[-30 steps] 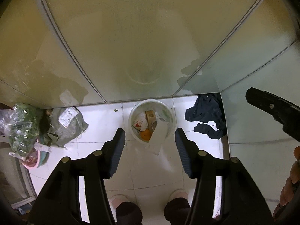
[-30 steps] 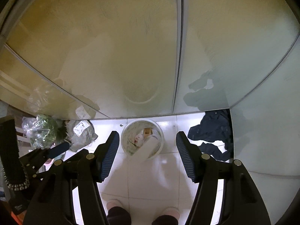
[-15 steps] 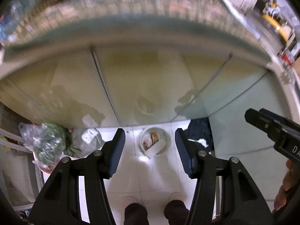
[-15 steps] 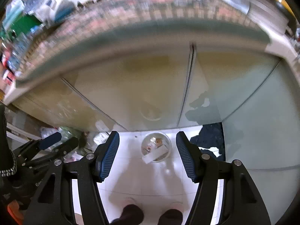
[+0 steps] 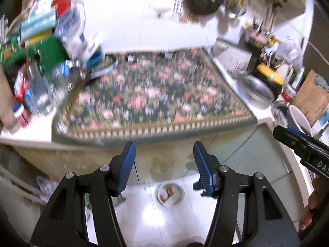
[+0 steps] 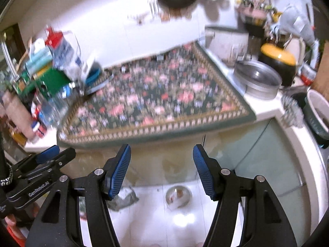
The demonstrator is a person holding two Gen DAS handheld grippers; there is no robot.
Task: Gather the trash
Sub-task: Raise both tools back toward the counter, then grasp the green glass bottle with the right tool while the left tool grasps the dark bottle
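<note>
above the floor: both cameras now look over the counter's floral mat (image 5: 156, 100), where a second ago they faced cabinet doors and the floor.
meaning: judged, a piece went into the bin and the search turns to the counter.
left gripper (image 5: 163, 164): jaws released, nothing between them.
right gripper (image 6: 161, 167): jaws spread, nothing held.
trash bin (image 5: 170, 193): white, on the floor tiles below the cabinet, holding wrappers and paper scraps.
steel basin (image 6: 257, 80): on the counter right of the mat, appears bare inside.
left clutter: blurred bottles and boxes (image 5: 41, 47); trash there cannot be told.
</note>
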